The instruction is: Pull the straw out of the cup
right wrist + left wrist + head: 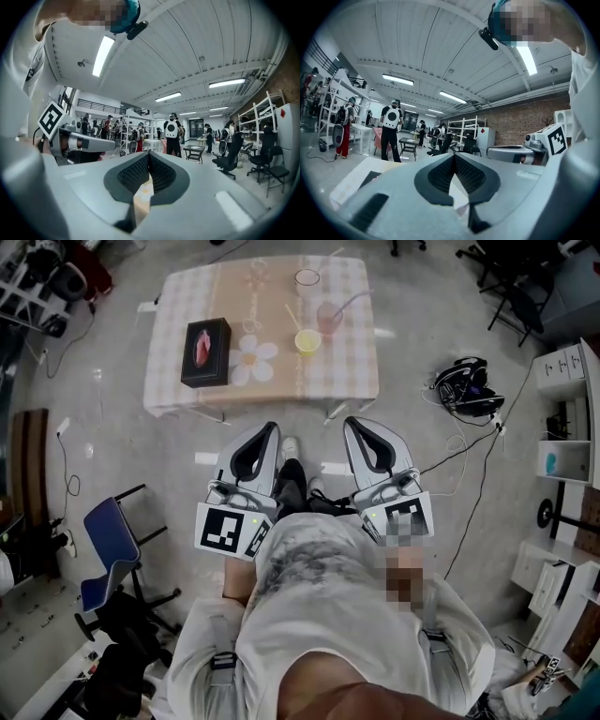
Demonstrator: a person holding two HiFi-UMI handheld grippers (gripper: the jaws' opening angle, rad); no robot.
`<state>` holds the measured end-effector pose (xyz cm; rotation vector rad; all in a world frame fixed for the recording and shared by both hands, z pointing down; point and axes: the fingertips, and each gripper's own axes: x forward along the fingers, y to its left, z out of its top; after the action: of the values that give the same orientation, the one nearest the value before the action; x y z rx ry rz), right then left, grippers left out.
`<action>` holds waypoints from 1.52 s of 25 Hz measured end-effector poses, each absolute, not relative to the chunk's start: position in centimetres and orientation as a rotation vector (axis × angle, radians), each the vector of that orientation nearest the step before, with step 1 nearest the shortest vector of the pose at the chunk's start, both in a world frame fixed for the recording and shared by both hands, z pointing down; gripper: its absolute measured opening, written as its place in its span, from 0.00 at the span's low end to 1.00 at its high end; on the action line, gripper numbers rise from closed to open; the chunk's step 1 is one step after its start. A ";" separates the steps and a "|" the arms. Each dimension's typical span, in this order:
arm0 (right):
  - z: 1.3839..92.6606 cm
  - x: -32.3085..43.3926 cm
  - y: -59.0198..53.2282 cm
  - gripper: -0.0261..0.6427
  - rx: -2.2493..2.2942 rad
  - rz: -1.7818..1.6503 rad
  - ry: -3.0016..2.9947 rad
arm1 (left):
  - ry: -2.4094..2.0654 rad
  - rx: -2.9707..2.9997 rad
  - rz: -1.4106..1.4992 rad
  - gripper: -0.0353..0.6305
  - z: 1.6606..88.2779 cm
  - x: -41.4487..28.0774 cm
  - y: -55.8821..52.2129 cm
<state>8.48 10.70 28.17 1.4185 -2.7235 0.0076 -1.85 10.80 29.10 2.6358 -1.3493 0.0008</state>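
The straw (351,302) is in the pink cup (329,320). It leans out over the rim toward the right. The cup stands near the far edge of the desk (187,296), which has a checked cloth with a big flower on it. Just behind the cup is a clear glass (307,278). Just in front of it, a bit to the left, is a small yellow cup (307,341). A thin stick (292,315) lies between the glass and the yellow cup. On the left part of the desk lies a black box (206,352) with something pink on top.

Both grippers are well away from the desk, out over the floor and close to the person's body. They sit side by side and point toward the desk. The left gripper (271,428) has its jaws pressed together at the tips, and it holds nothing. The right gripper (352,422) has its jaws pressed together too, and it also holds nothing.

A blue chair (111,538) stands on the floor to the left. Black headphones (466,382) and cables lie on the floor to the right, near white shelves (562,409).
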 end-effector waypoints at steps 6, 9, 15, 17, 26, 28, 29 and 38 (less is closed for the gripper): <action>28.2 7.7 6.7 0.05 1.431 0.000 -2.710 | -1.327 2.657 0.025 0.06 29.2 -2.4 6.7; 28.6 7.4 4.6 0.05 1.436 0.017 -2.701 | -1.315 2.656 0.035 0.06 29.6 -2.7 4.6; 29.4 6.4 0.5 0.05 1.415 0.041 -2.717 | -1.290 2.673 0.070 0.06 30.5 -3.0 0.8; 29.5 6.0 -0.9 0.05 1.406 0.049 -2.731 | -1.284 2.670 0.074 0.06 31.0 -3.3 -0.6; 29.8 5.1 -6.0 0.05 1.435 0.056 -2.684 | -1.222 2.657 0.079 0.06 31.8 -4.4 -5.7; 29.9 4.8 -7.0 0.05 1.441 0.052 -2.668 | -1.207 2.664 0.079 0.06 32.0 -4.6 -6.9; 29.9 4.7 -7.5 0.05 1.446 0.051 -2.660 | -1.196 2.667 0.078 0.06 32.0 -4.7 -7.4; 31.0 3.4 -11.1 0.05 1.486 0.073 -2.593 | -1.130 2.686 0.072 0.06 32.5 -6.2 -11.2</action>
<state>3.42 -11.12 30.96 1.4858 -2.5931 0.0726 -6.18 -11.20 32.54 2.6862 -1.1305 0.0722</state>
